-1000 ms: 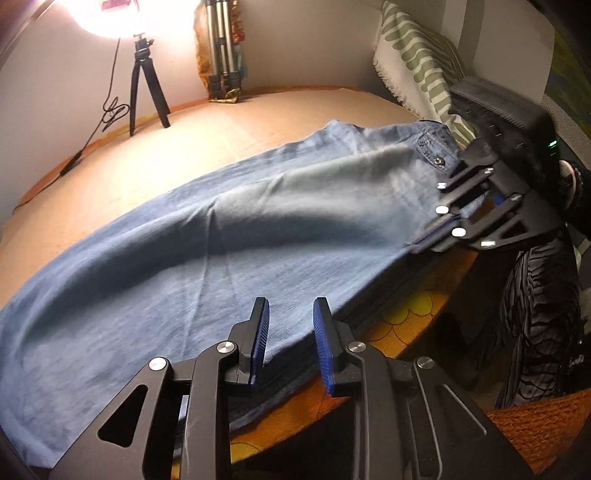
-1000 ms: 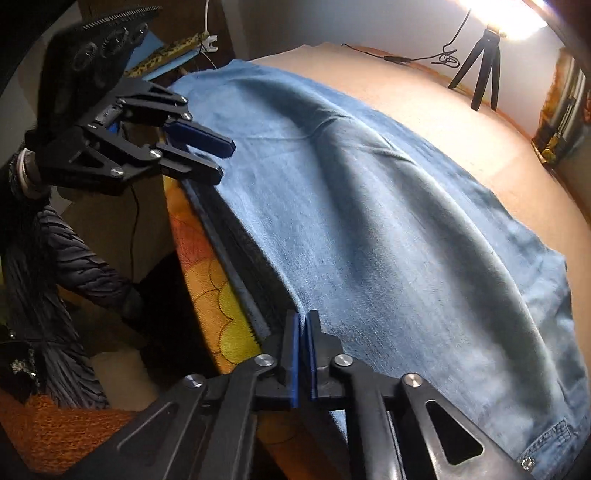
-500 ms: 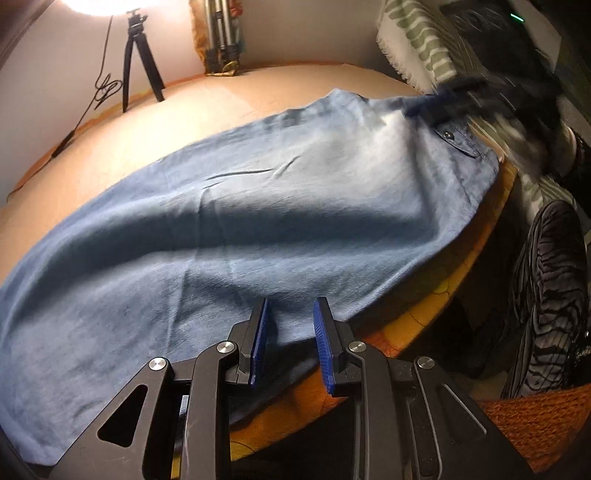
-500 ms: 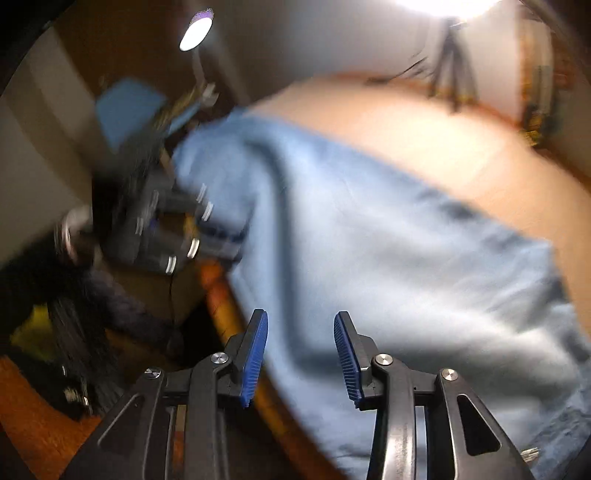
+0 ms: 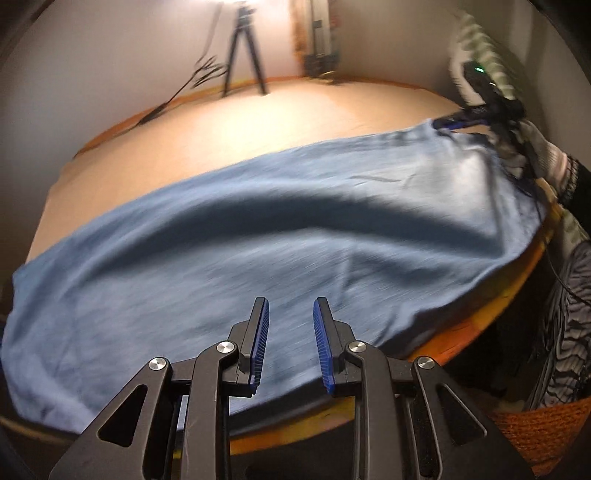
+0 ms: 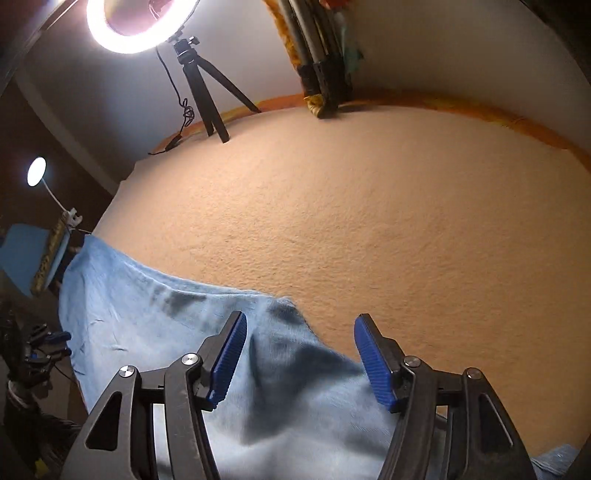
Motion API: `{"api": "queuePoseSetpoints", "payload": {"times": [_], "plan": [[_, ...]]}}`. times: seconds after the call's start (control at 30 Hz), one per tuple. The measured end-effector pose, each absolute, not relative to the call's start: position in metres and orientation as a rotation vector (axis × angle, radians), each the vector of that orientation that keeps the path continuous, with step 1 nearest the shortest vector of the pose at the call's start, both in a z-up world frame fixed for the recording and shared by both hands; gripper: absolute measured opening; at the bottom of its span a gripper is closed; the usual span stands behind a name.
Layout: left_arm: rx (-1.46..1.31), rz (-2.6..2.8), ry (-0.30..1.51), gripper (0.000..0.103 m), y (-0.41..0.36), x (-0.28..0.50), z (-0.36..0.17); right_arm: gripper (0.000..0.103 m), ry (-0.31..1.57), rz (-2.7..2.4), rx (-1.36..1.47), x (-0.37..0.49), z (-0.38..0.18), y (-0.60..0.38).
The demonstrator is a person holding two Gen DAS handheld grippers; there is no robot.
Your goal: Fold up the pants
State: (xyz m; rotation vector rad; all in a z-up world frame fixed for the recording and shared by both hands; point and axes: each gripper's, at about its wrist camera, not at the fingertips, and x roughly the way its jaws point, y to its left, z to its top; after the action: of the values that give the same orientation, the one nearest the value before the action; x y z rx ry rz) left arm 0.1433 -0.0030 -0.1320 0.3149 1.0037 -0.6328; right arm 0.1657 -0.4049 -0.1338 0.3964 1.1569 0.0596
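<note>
The pants [image 5: 280, 258] lie lengthwise on the bed [image 6: 369, 221], apparently already doubled leg on leg; the cross folds are left. The left tool [image 5: 289, 347] hovers over the near edge, jaws slightly apart, holding nothing. The right tool [image 6: 299, 354] has just been opening, its jaws wide above cloth they do not pinch. Motion blur hides the waistband, and the hems are cut off.

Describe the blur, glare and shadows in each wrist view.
Left wrist view: motion blur smears the jeans, tripod and right gripper; a dark shadow band crosses the denim. Right wrist view: sharper; the ring light blows out white, and the right gripper casts shadows on the jeans.
</note>
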Motion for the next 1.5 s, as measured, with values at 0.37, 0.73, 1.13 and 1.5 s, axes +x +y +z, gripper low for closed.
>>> {"api": "queuePoseSetpoints", "payload": {"times": [0.37, 0.73, 1.13, 1.5], "plan": [[0.324, -0.597, 1.056, 0.023, 0.004, 0.146, -0.148, 0.008, 1.087, 0.06, 0.241, 0.167, -0.116, -0.379], [0.342, -0.777, 0.957, 0.023, -0.047, 0.11, -0.125, 0.035, 1.053, -0.005, 0.263, 0.156, -0.088, -0.391], [0.385, -0.817, 1.023, 0.023, -0.056, 0.104, -0.144, 0.066, 0.909, -0.299, 0.383, 0.001, -0.035, -0.467], [0.373, -0.8, 1.015, 0.023, -0.057, 0.102, -0.147, 0.081, 0.939, -0.351, 0.63, -0.029, -0.096, -0.549]]}}
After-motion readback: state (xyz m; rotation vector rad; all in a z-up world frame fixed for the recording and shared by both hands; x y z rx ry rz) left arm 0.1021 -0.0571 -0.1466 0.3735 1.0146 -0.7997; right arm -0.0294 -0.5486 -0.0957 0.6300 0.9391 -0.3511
